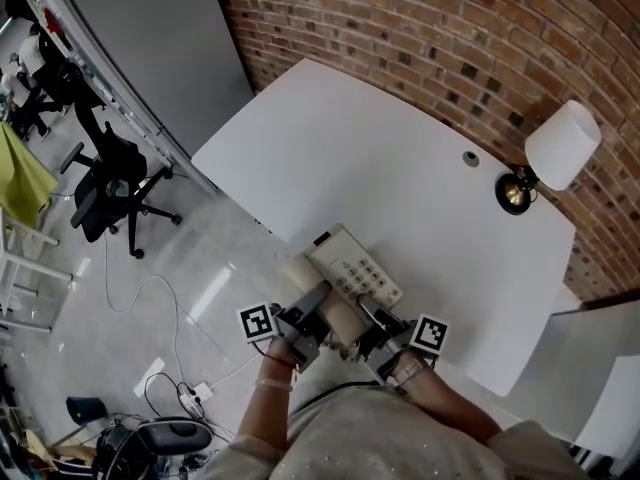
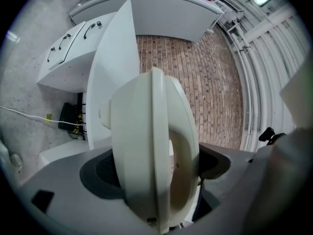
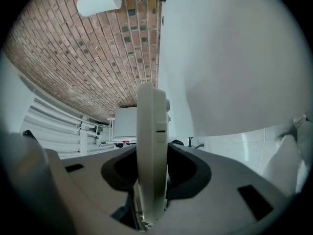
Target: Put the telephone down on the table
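Cream plastic keypad telephone (image 1: 352,271), clamped at its near end by left hand-held gripper (image 1: 313,308) and right hand-held gripper (image 1: 377,323), points lengthwise across the white table (image 1: 400,158) edge.

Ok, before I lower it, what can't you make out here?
- Head view: whether the telephone touches the table; the steep downward look shows no gap.
- Head view: keypad print, too small.
- Left gripper view: the table straight ahead, blocked by the handset.
- Right gripper view: the telephone's faces; it shows edge-on only.
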A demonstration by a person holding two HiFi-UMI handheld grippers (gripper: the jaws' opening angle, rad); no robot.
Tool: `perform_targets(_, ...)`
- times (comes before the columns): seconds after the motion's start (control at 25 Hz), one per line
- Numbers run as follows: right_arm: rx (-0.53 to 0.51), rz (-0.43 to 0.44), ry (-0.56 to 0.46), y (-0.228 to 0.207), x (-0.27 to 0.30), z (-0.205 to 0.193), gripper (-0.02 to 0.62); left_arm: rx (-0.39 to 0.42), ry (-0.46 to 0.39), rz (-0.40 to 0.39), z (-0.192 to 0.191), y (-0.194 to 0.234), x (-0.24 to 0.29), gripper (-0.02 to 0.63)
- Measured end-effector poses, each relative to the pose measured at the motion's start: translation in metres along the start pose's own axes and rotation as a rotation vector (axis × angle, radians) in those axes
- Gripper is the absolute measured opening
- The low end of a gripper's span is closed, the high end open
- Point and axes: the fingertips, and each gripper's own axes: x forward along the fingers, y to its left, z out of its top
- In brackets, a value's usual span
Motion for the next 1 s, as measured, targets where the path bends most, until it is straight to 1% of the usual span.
perform_targets(0.2,0.008,-0.015,-0.034,-0.003,0.005,0.012,0.15,-0.03,0.032,0.002,0.005,0.007,0.012,0.433)
perform_targets(0.36,0.013,-0.035,-0.07,-0.007,0.011,0.028,0.149,-0.055,0.052,-0.002,0.014,0.016,0.028,0.433)
perform_targets(0.48,0.017,-0.046,-0.099,-0.008,0.017,0.04,0.147,-0.071,0.083,0.008,0.023,0.022,0.041,0.433)
perform_targets(0.68,0.036,-0.065,-0.14,-0.009,0.04,0.058,0.147,-0.097,0.113,0.009,0.048,0.028,0.06,0.433)
perform_targets(1.0,0.046,-0.093,-0.176,-0.009,0.077,0.083,0.147,-0.139,0.147,0.015,0.089,0.041,0.082,0.433)
